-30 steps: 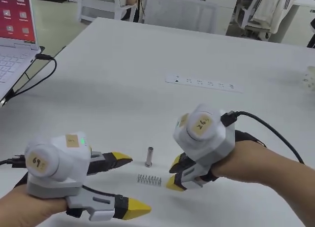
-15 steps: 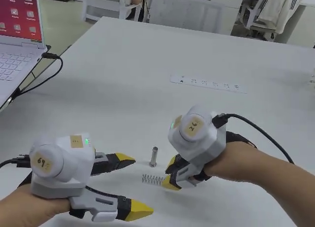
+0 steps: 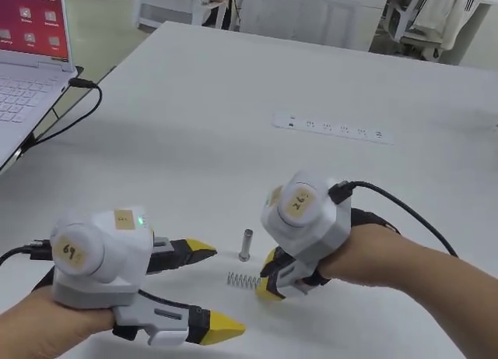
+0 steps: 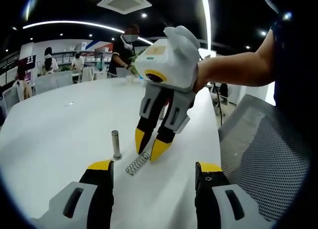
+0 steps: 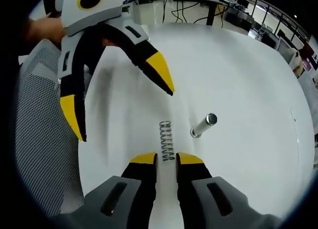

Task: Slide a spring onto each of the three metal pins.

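A short metal pin stands upright on the white table. Just in front of it a small spring lies flat. My right gripper is down at the spring's right end. In the right gripper view its jaws have closed to the spring's width around the near end of the spring, with the pin to the right. My left gripper stands wide open left of the spring and holds nothing. In the left gripper view the spring and pin lie ahead of its tips.
A white power strip lies further back on the table. An open laptop with a black cable sits at the far left edge. A cable trails from the right gripper. Chairs stand beyond the table.
My right gripper has shifted left onto the spring's end and its jaws have narrowed around it. The left gripper has barely moved. The head camera has tilted slightly.
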Action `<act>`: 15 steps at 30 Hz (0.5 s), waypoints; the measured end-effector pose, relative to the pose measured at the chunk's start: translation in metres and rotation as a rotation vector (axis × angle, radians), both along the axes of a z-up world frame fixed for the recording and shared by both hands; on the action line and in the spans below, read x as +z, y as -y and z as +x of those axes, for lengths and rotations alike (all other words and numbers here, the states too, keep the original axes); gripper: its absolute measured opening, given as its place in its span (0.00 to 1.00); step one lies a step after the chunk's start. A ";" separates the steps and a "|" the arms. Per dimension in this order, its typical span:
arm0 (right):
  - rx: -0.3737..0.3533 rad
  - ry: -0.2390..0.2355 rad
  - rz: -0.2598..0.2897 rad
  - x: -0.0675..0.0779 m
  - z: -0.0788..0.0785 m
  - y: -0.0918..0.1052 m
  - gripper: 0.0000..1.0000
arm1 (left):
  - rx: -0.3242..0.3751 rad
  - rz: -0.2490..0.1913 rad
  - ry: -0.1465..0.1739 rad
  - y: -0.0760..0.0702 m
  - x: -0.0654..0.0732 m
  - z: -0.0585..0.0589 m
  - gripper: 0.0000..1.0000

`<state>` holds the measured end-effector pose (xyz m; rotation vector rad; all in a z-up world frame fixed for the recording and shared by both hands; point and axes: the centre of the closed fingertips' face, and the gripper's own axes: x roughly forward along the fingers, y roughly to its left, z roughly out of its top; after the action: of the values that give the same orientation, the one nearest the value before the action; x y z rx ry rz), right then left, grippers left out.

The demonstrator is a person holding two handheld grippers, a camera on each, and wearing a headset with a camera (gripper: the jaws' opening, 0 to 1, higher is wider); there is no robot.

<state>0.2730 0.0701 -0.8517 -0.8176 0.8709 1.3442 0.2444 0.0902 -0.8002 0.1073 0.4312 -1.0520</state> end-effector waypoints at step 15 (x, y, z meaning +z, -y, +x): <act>0.028 0.011 -0.030 -0.007 0.002 -0.001 0.11 | 0.010 -0.003 -0.004 -0.003 -0.001 0.001 0.60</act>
<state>0.2747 0.0708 -0.8586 -0.8632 0.8755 1.3528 0.2450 0.0936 -0.8009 0.1009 0.4332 -1.0434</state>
